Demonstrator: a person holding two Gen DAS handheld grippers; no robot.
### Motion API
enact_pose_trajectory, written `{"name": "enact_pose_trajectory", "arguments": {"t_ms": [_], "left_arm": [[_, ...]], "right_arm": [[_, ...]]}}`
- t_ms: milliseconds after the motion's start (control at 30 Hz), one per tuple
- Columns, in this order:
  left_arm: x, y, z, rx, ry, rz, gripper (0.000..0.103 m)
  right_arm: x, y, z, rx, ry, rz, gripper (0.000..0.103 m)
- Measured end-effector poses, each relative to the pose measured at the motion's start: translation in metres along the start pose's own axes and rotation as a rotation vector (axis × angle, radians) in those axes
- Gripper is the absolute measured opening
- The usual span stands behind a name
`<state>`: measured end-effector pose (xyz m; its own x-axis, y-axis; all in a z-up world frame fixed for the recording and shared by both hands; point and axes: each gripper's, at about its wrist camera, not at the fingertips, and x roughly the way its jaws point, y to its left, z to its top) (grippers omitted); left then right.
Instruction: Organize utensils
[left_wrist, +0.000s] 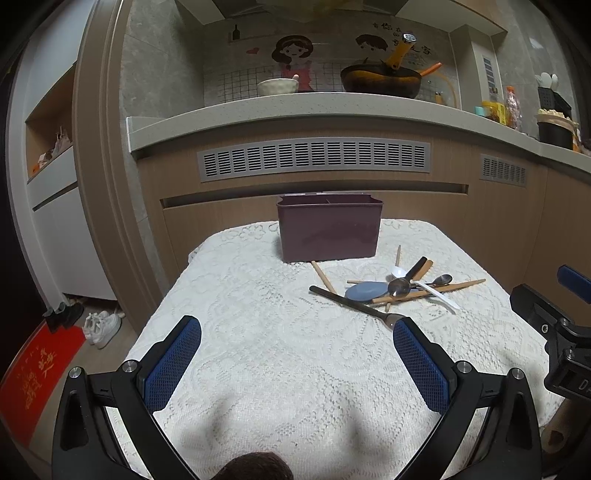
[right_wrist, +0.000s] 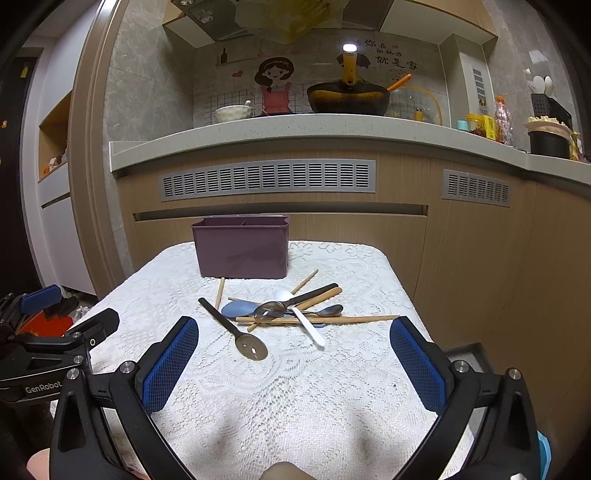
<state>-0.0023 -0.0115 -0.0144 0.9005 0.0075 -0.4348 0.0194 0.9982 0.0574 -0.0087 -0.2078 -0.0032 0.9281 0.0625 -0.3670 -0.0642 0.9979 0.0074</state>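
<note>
A purple divided utensil bin (left_wrist: 330, 229) (right_wrist: 243, 246) stands at the far end of a small table with a white lace cloth (left_wrist: 280, 350) (right_wrist: 295, 391). In front of it lies a loose pile: wooden chopsticks (left_wrist: 428, 291) (right_wrist: 317, 319), a blue spoon (left_wrist: 364, 291) (right_wrist: 236, 308), a white plastic spoon (left_wrist: 437, 291) (right_wrist: 308, 326), metal spoons (left_wrist: 400, 284) (right_wrist: 271, 309) and a black-handled slotted spoon (left_wrist: 347, 301) (right_wrist: 236, 332). My left gripper (left_wrist: 297, 328) is open and empty above the near cloth. My right gripper (right_wrist: 293, 328) is open and empty, just short of the pile.
A kitchen counter (left_wrist: 295, 110) with a wok (left_wrist: 380, 79) and a bowl (left_wrist: 277, 86) runs behind the table. Wooden cabinets (right_wrist: 480, 258) close off the right side. Shoes (left_wrist: 103, 325) and a red mat (left_wrist: 33, 380) lie on the floor at left.
</note>
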Motion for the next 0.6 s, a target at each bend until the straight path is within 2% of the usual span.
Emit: {"name": "enact_pose_trajectory", "arguments": {"t_ms": [600], "left_arm": [[0.0004,0.0021,0.0051,-0.001,0.002,0.001,0.103]], "right_arm": [[0.0000,-0.0008,-0.0005,0.003,0.012,-0.001,0.103]]}}
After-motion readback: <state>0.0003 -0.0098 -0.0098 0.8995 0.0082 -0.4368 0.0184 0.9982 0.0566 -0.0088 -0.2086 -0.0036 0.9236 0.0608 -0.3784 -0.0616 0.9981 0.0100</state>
